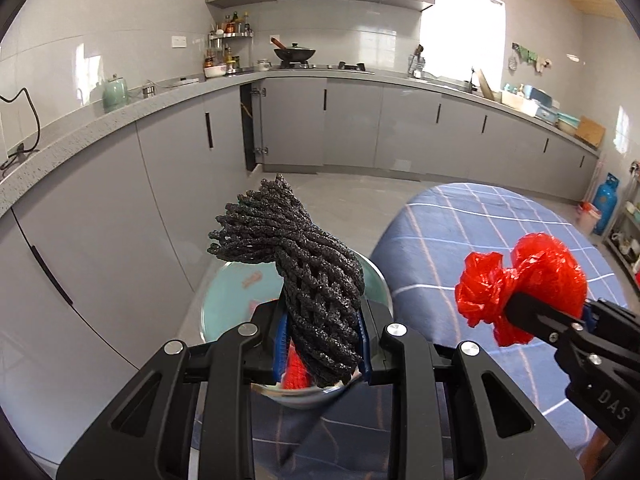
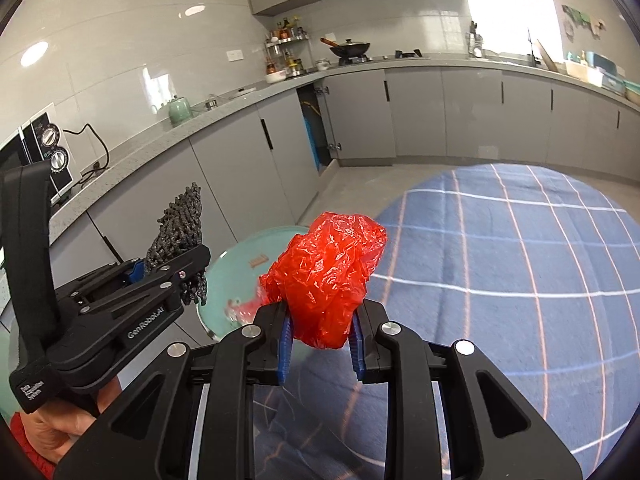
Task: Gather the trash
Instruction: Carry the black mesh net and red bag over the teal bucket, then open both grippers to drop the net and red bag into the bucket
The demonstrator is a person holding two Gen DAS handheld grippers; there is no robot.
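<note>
Grippers: two, one per hand, both black with blue pads.
Left gripper (image 1: 322,344): clamped on one bundle of dark foam netting (image 1: 304,264), jaws close together around its lower part, netting sticking up and fanning out above the pads.
Right gripper (image 2: 320,344): clamped on one crumpled red plastic bag (image 2: 328,276), pads pressing its lower end, bulk of the bag bulging above the jaws.
Trash pieces held: two, one in each gripper, both lifted clear of the table.
Trash bin (image 1: 224,304): one, pale green and round with an open top, on the floor beside the table's left edge; small red and orange scraps visible inside, count unclear.
Netting position: above the bin's opening in the left wrist view.
Bag position: over the table edge, just right of the bin in the right wrist view.
Table (image 2: 520,264): one, round, under a blue checked cloth.
Pose: both grippers angled downward and forward, side by side, left one nearer the counter (image 2: 160,140).
Person's hand (image 2: 56,432): one seen, at the left gripper's handle, with a red sleeve edge below.
Kettle (image 1: 115,94): one, green, on the counter.
</note>
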